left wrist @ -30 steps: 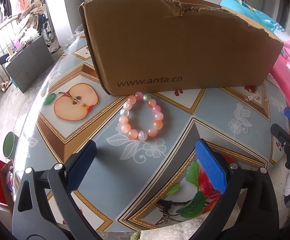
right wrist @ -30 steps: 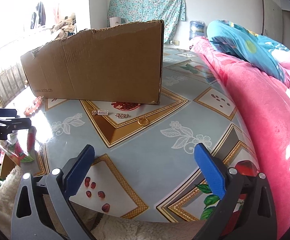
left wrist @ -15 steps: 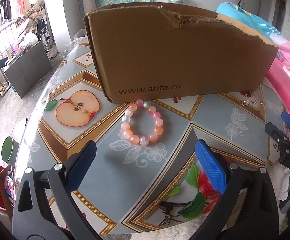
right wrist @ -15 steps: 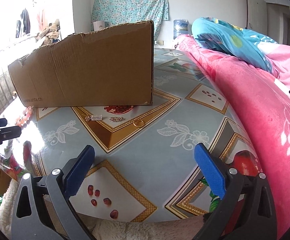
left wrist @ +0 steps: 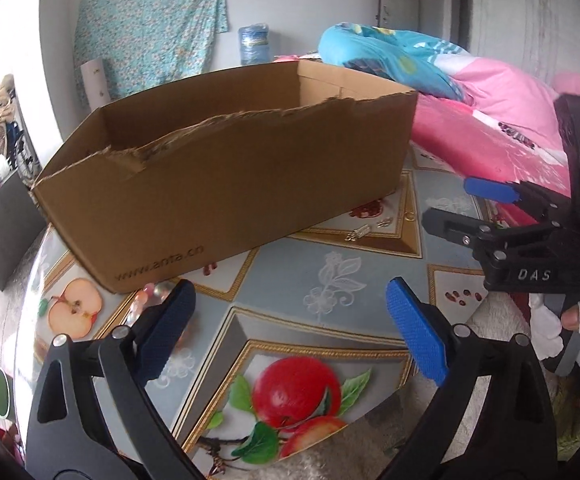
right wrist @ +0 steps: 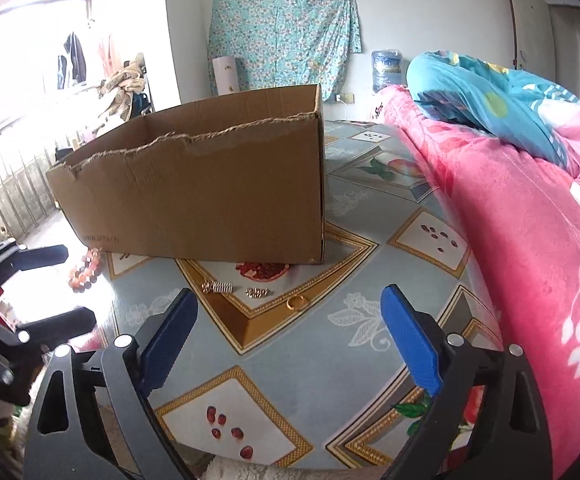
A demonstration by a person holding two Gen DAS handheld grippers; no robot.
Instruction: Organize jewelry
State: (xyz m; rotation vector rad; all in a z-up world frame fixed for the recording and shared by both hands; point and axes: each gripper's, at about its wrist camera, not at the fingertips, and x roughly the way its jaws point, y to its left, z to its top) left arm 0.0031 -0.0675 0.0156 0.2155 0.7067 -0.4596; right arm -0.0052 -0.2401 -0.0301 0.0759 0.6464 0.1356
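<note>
Swinging rightward since half a second ago, the left wrist view now looks over the cardboard box's (left wrist: pixel 226 196) torn rim, and the right gripper (left wrist: pixel 470 208) fills the frame's right side.

One box stands mid-frame on the fruit-patterned table (right wrist: pixel 330 352); two grippers hang over its near edge, left gripper (left wrist: pixel 290 328) and right alike with jaws spread and empty. One bead bracelet (right wrist: pixel 84 272) lies at the box's lower-left corner, half hidden behind the left finger in the left view. Two small gold charms (right wrist: pixel 218 288) and one gold ring (right wrist: pixel 296 303) lie just below the box.
</note>
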